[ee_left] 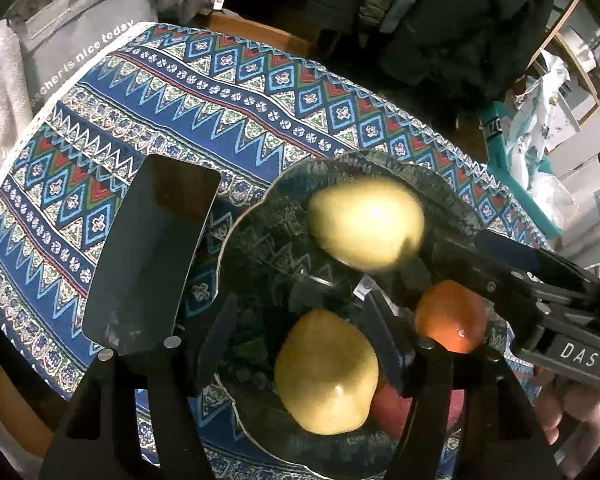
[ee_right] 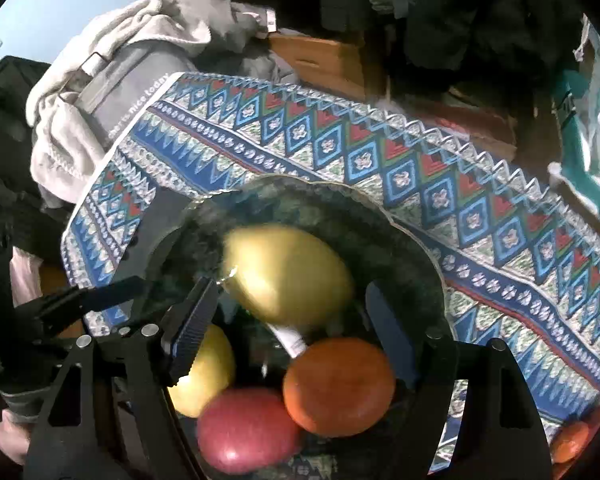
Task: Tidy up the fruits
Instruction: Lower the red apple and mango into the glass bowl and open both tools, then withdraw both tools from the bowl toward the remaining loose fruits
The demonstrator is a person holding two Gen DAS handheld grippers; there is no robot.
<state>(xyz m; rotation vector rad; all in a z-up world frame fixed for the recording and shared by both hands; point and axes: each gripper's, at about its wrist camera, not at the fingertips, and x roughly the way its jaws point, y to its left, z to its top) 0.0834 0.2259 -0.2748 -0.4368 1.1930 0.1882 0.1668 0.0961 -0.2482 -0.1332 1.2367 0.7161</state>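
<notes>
Yellow, orange, red fruits (ee_right: 288, 276), glossy-skinned

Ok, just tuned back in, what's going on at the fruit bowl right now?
A person holds both grippers over the dark glass bowl on the blue patterned tablecloth. The bowl holds two yellow pears, a red apple and an orange fruit. The left gripper has its jaws open around the nearer pear; whether they touch it is unclear. The right gripper hangs open, gripping nothing.
</notes>
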